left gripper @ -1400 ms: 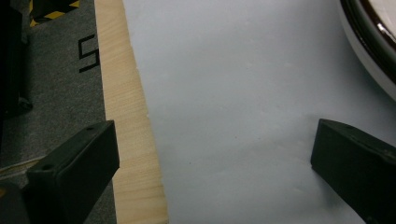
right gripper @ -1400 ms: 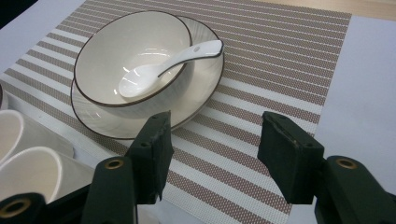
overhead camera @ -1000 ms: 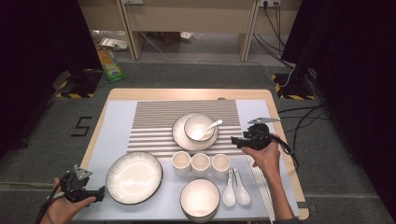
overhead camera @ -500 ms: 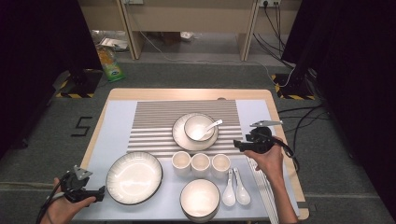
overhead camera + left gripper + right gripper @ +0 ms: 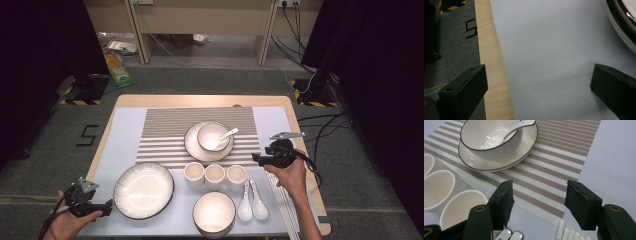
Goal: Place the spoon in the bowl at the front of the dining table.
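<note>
My right gripper (image 5: 256,159) hovers open over the right end of the striped placemat (image 5: 170,135), just behind the two white spoons (image 5: 251,202) and the chopsticks (image 5: 283,197). In the right gripper view its jaws (image 5: 540,192) stand apart with nothing between them. Beyond them a white bowl (image 5: 491,142) with a spoon (image 5: 516,126) in it sits on a small plate (image 5: 524,147). My left gripper (image 5: 102,207) stays open at the table's front left corner, beside the large plate (image 5: 143,190). In the left gripper view its jaws (image 5: 539,75) span bare blue mat and the plate's rim (image 5: 624,22).
Three white cups (image 5: 215,175) stand in a row in front of the placemat, and a second bowl (image 5: 214,212) sits near the front edge. The wooden table edge (image 5: 491,62) runs close to my left gripper. Cables (image 5: 325,130) lie on the floor at right.
My right gripper has drifted a little toward the table's front, still open. The left gripper has not moved.
</note>
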Demonstrator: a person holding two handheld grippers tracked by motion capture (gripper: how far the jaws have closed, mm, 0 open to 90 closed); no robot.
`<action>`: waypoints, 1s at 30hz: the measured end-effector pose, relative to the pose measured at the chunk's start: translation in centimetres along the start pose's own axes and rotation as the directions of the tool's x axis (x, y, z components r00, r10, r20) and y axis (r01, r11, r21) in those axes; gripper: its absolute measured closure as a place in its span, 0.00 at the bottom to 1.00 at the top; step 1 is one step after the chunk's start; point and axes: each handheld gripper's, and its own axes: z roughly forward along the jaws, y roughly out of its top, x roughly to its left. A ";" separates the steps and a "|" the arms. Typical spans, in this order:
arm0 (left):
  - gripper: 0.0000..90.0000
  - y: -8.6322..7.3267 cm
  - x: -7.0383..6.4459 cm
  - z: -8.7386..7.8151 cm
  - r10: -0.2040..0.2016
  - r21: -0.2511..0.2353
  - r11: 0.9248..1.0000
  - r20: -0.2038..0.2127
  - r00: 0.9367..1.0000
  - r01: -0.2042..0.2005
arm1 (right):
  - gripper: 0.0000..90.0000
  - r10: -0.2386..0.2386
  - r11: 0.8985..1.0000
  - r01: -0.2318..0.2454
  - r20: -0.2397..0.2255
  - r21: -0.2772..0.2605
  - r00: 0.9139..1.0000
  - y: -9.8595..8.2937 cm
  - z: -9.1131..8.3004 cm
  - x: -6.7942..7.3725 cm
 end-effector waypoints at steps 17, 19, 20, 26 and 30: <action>0.00 0.0 -0.1 0.0 0.000 -0.003 1.000 -0.005 1.000 0.000 | 0.48 0.002 0.998 -0.003 0.023 0.056 1.000 -2.6 -1.1 -1.4; 0.00 0.0 -0.1 0.0 0.000 -0.004 1.000 -0.005 1.000 0.000 | 0.48 0.003 0.998 -0.005 0.024 0.064 1.000 -2.8 -1.2 -1.5; 0.00 0.0 0.0 0.0 0.000 -0.003 1.000 -0.004 1.000 0.000 | 0.48 0.004 0.998 -0.005 0.025 0.063 1.000 -2.9 -1.2 -1.6; 0.00 0.0 -0.1 0.0 0.000 -0.003 1.000 -0.005 1.000 0.000 | 0.48 0.004 0.997 -0.007 0.032 0.078 0.999 -3.8 -1.6 -1.8; 0.00 0.0 -0.1 0.0 0.000 -0.004 1.000 -0.006 1.000 0.000 | 0.48 0.013 0.996 -0.017 0.047 0.088 0.999 -4.4 -1.7 -2.2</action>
